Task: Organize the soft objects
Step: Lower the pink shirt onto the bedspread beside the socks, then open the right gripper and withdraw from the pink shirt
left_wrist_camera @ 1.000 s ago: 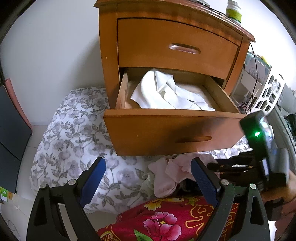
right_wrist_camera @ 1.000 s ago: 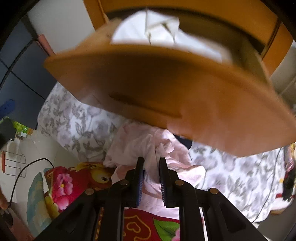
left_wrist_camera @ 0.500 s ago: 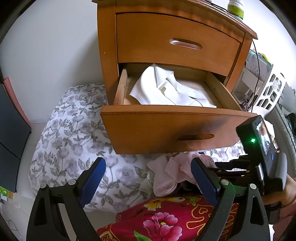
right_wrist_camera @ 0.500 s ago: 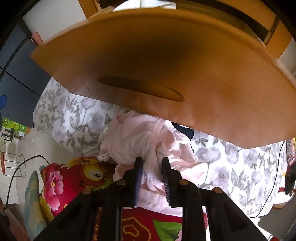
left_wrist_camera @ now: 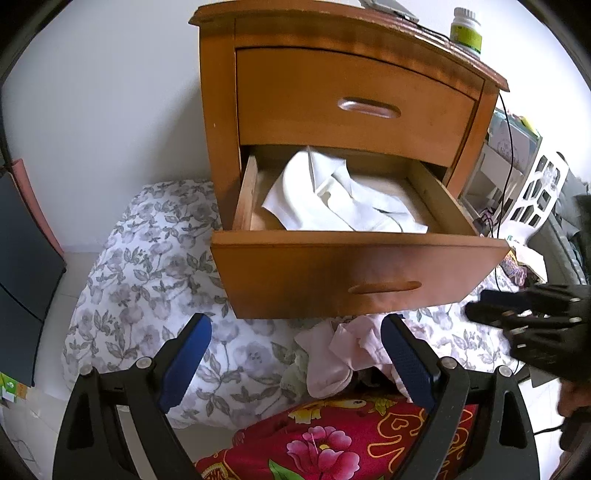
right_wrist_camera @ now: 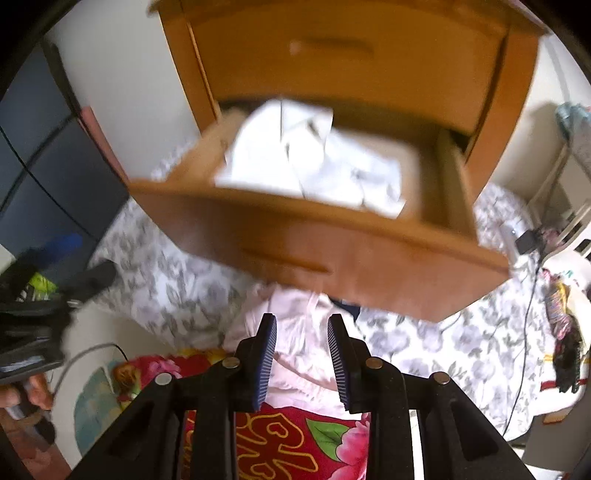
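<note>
A crumpled pink cloth (left_wrist_camera: 343,354) lies on grey floral bedding (left_wrist_camera: 155,280) just under the open lower drawer (left_wrist_camera: 351,273) of a wooden nightstand. A white shirt (left_wrist_camera: 343,199) lies inside that drawer. My left gripper (left_wrist_camera: 295,354) hangs open above the bedding, with the pink cloth near its right finger and untouched. My right gripper (right_wrist_camera: 303,350) hovers over the pink cloth (right_wrist_camera: 299,314); its jaws are opening, and the pads do not press the cloth seen between them. In the left wrist view the right gripper (left_wrist_camera: 480,306) is a black shape at the right edge.
The upper drawer (left_wrist_camera: 354,107) is closed. A green-labelled bottle (left_wrist_camera: 466,26) stands on the nightstand top, and a black cable (left_wrist_camera: 506,147) runs down its right side. A red flowered blanket (left_wrist_camera: 332,435) lies in front. A white rack (left_wrist_camera: 535,192) stands to the right.
My right gripper let go of the pink cloth, spread its jaws and rose, so the drawer's inside now shows in its view. The left gripper stayed open and almost still.
</note>
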A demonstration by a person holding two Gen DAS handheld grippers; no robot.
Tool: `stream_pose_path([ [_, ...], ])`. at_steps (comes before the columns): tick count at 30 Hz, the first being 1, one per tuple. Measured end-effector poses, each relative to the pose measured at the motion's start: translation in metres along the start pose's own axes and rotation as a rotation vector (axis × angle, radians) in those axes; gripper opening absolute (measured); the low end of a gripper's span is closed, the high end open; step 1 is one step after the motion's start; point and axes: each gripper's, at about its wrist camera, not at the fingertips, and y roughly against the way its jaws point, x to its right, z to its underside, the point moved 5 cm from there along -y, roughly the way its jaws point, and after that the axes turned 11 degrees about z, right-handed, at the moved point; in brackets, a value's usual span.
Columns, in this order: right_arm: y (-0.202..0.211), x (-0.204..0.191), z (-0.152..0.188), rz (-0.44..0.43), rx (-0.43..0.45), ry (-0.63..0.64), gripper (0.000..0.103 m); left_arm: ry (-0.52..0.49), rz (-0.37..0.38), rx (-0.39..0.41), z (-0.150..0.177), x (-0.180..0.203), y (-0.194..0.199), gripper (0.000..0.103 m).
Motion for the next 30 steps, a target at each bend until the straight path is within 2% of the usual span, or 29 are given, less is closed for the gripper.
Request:
stream_pose_path([
  [2, 0.020, 0.005, -0.003, 0.009, 0.047, -0.021, 0.035, -0.001, -0.001, 0.006, -0.001, 0.001, 0.002, 0.093],
  [5, 0.037, 0.009, -0.003, 0.048, 0.091, -0.036, 0.046, -0.003, -0.003, 0.013, -0.003, 0.002, 0.005, 0.093],
  [8, 0.045, 0.013, -0.001, 0.081, 0.115, -0.044, 0.052, 0.000, -0.004, 0.020, -0.004, 0.004, 0.005, 0.093],
  [10, 0.045, 0.017, 0.001, 0.085, 0.114, -0.064, 0.063, 0.003, -0.004, 0.021, -0.004, 0.004, 0.005, 0.093],
  [14, 0.029, 0.024, 0.008, 0.101, 0.075, -0.108, 0.071, 0.000, -0.008, 0.017, -0.005, 0.004, 0.005, 0.093],
  [16, 0.026, 0.027, 0.011, 0.105, 0.064, -0.115, 0.080, 0.001, -0.010, 0.014, -0.005, 0.003, 0.004, 0.093],
  [20, 0.022, 0.029, 0.013, 0.107, 0.065, -0.128, 0.083, 0.003, -0.012, 0.009, -0.004, 0.004, 0.003, 0.093],
  [25, 0.025, 0.031, 0.012, 0.115, 0.084, -0.142, 0.103, 0.001, -0.013, 0.008, -0.004, 0.005, 0.002, 0.093],
  [30, 0.024, 0.034, 0.013, 0.114, 0.087, -0.152, 0.103, 0.001, -0.013, 0.003, -0.003, 0.005, 0.001, 0.093],
])
